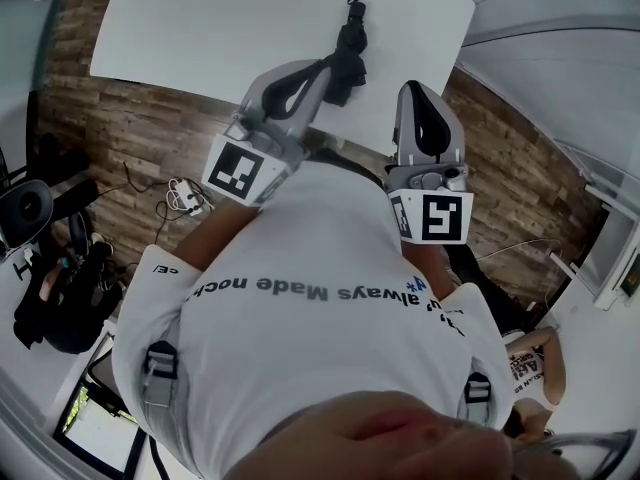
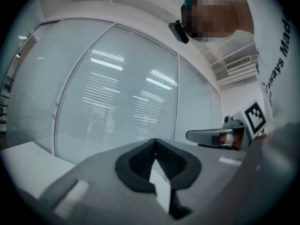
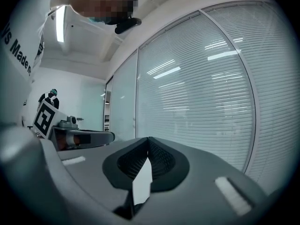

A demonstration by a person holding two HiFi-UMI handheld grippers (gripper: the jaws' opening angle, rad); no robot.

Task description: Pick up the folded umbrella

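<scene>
Head view: the folded umbrella (image 1: 350, 43) lies on the white table (image 1: 200, 28), close to its near edge, with bare tabletop on both sides of it. The left gripper (image 1: 322, 66) and right gripper (image 1: 416, 88) hang over that near edge, each with its jaws pressed together on nothing.

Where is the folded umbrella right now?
In the head view, the black folded umbrella lies on the white table near its front edge, just ahead of the left gripper.

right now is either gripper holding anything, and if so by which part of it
Nothing. The left gripper and right gripper are both shut and empty; the folded umbrella lies on the white table.
</scene>
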